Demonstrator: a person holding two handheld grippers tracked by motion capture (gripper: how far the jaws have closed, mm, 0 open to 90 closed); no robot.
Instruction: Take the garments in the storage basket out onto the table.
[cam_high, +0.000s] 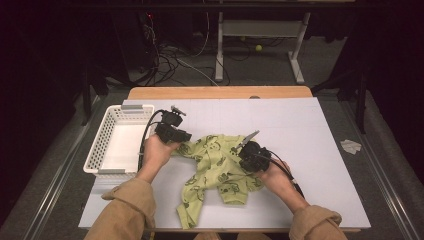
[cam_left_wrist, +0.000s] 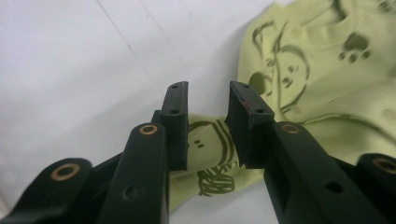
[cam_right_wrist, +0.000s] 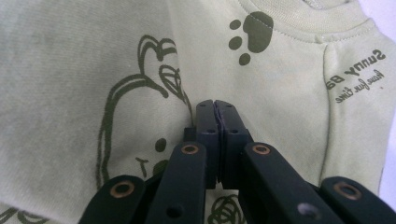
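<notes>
A light green child's shirt (cam_high: 217, 165) with dark paw and animal prints lies crumpled on the white table top (cam_high: 310, 130). My left gripper (cam_high: 187, 136) is at the shirt's left edge. In the left gripper view its jaws (cam_left_wrist: 208, 93) stand open, a gap between the pads, with a corner of the shirt (cam_left_wrist: 327, 70) lying just under and beyond them. My right gripper (cam_high: 240, 151) rests on the middle of the shirt. In the right gripper view its jaws (cam_right_wrist: 215, 105) are shut tight against the printed cloth (cam_right_wrist: 93, 60); I see no fold caught between them.
A white slatted plastic basket (cam_high: 100, 142) stands at the table's left edge, close to my left hand. Bare table top stretches to the right and far side. A scrap of paper (cam_high: 351, 146) lies on the floor at the right; cables (cam_high: 170, 55) run beyond the table.
</notes>
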